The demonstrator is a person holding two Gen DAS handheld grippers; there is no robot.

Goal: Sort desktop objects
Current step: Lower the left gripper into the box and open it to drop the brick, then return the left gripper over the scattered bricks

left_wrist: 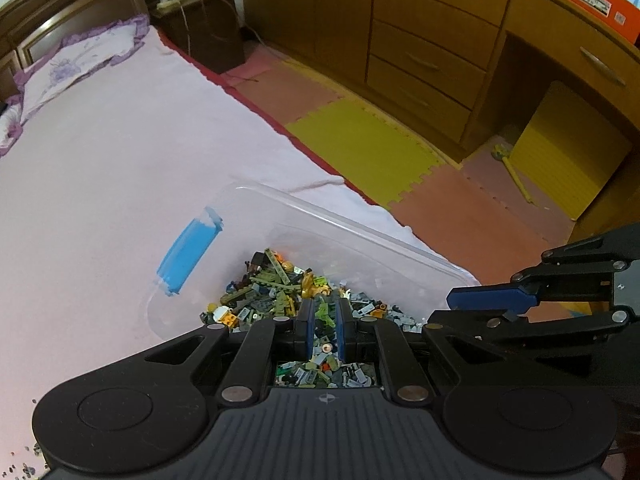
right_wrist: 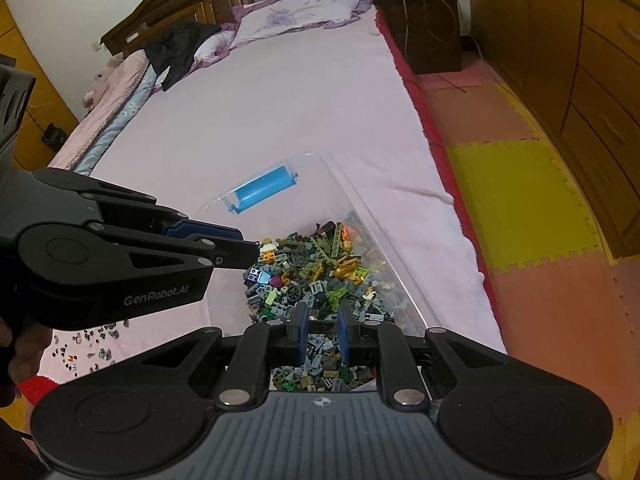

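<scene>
A clear plastic bin (left_wrist: 352, 220) with a blue handle latch (left_wrist: 188, 256) lies on the pink bed sheet and holds a heap of small toy bricks (left_wrist: 276, 292). The bin (right_wrist: 360, 208), its latch (right_wrist: 264, 190) and the brick heap (right_wrist: 316, 276) also show in the right wrist view. My left gripper (left_wrist: 323, 320) hovers over the heap with its blue pads a narrow gap apart; nothing clearly sits between them. My right gripper (right_wrist: 323, 330) hovers over the heap the same way, narrowly parted. Each gripper shows in the other's view: the right gripper's fingers (left_wrist: 492, 296) and the left gripper's fingers (right_wrist: 224, 240).
Loose small pieces (right_wrist: 88, 344) lie scattered on the sheet left of the bin. A pillow (right_wrist: 296, 16) and dark clothes (right_wrist: 180, 48) lie at the bed's head. The bed edge (right_wrist: 460, 208) drops to foam floor mats (left_wrist: 360, 148). Wooden drawers (left_wrist: 432, 40) stand beyond.
</scene>
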